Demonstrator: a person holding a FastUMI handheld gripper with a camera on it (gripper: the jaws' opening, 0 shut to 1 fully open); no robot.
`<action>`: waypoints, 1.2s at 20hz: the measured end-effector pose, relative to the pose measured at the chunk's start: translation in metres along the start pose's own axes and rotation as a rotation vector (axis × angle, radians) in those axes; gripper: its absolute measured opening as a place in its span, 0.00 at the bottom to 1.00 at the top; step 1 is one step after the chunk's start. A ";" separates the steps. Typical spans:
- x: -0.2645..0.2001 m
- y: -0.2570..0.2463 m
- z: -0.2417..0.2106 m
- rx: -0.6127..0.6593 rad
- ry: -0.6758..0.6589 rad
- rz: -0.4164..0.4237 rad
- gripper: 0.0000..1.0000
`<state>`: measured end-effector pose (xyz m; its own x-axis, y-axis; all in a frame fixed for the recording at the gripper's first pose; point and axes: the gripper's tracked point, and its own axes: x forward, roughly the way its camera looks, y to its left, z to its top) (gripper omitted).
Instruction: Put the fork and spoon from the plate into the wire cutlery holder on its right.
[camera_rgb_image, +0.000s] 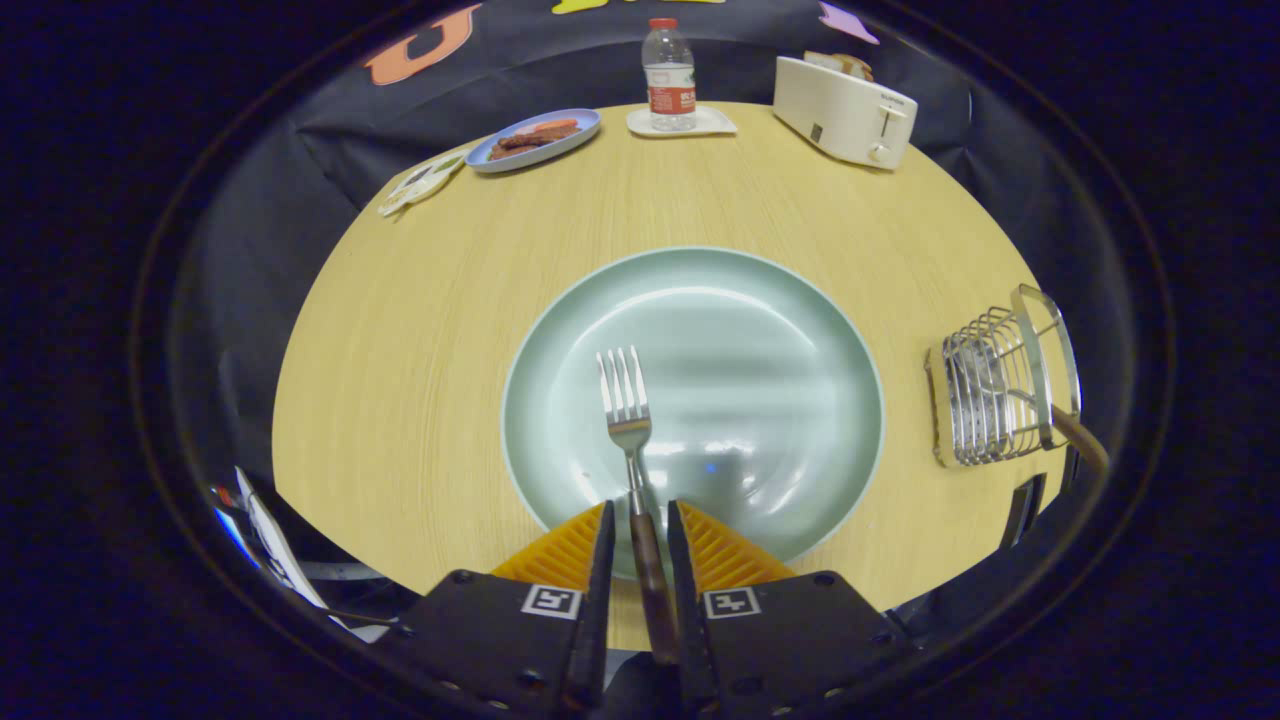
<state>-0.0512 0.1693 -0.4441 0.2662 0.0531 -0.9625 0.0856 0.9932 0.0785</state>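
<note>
A fork (627, 415) with a brown handle points away from me over the pale green plate (800, 330), its tines above the plate's middle. My gripper (640, 530) is shut on the fork's handle, which runs back between the two fingers (600, 560). To the right of the plate stands the wire cutlery holder (990, 390). A brown-handled utensil (1085, 440) leans out of it toward me, its head hidden behind the wires.
At the far side of the round wooden table (420, 330) stand a blue plate with food (535, 138), a water bottle (668, 78) on a white coaster, and a white toaster (845, 122). A small packet (420, 180) lies near the blue plate.
</note>
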 end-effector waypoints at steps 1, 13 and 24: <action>0.001 0.002 -0.003 0.009 0.015 0.012 0.26; -0.054 -0.009 0.026 0.004 0.046 0.033 0.01; -0.168 -0.121 0.078 0.133 0.103 0.032 0.01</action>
<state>-0.0313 0.0317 -0.2712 0.1715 0.1016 -0.9799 0.2072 0.9687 0.1367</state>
